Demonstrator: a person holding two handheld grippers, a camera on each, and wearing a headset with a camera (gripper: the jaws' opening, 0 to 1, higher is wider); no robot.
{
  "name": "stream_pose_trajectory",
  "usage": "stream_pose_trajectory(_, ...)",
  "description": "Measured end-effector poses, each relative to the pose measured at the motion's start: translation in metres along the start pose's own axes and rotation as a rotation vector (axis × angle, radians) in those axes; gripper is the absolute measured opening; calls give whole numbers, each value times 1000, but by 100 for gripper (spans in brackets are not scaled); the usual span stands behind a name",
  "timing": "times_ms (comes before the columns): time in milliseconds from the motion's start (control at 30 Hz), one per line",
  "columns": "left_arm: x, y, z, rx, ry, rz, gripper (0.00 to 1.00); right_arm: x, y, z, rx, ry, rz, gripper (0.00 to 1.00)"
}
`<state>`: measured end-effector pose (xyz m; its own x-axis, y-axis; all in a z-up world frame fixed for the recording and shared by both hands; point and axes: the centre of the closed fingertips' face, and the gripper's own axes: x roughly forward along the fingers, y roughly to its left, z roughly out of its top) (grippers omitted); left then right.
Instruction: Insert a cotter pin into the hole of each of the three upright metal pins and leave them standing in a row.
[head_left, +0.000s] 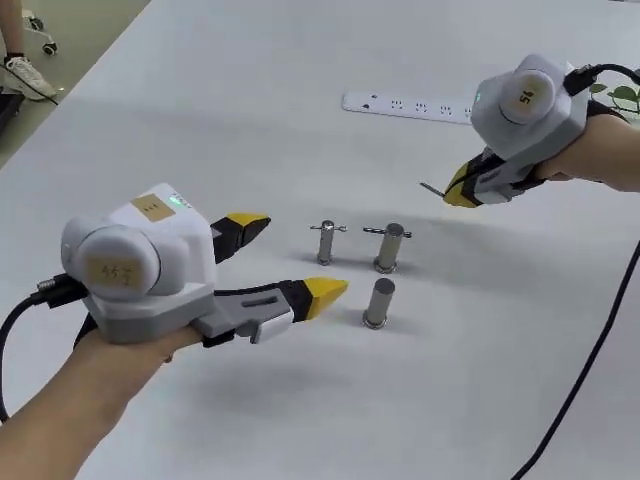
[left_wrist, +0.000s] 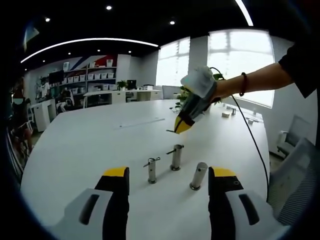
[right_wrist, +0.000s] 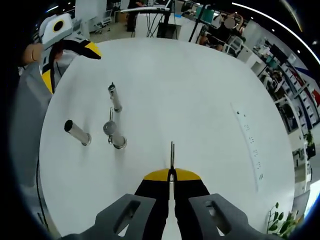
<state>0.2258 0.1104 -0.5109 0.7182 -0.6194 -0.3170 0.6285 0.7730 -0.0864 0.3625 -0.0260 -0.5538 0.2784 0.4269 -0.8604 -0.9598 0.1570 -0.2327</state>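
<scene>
A broad white tabletop (head_left: 200, 100) is carrying a long white power strip (head_left: 405, 106) at its far side. The left gripper (head_left: 290, 255) is hovering low, its yellow-tipped jaws spread wide and empty. The right gripper (head_left: 460, 190) is hanging raised, tips pressed together. Between them, upright silver metal cylinders are standing: the left pin (head_left: 326, 245) and the right pin (head_left: 389, 250), both holding crosswise cotter pins (head_left: 372, 231), and the bare front pin (head_left: 378, 302). A thin grey loose cotter pin (head_left: 432, 188) is sticking out of the right gripper's pinch.
</scene>
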Motion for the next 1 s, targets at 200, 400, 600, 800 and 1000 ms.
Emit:
stream_pose_trajectory(200,2,-5,4,21,4,-22,57,-15,22,18,-23,-50,0,0)
stream_pose_trajectory(400,4,-9,13,9,-5,-44,51,-27,48,40,-59,-109,8,0)
stream_pose_trajectory(600,6,-16,18,17,8,-68,45,-34,72,55,-78,-155,22,0)
stream_pose_trajectory(800,12,-19,27,32,11,-64,40,-40,96,66,-104,-187,38,0)
stream_pose_trajectory(1000,16,-29,27,26,35,-93,35,-44,108,75,-130,-220,55,0)
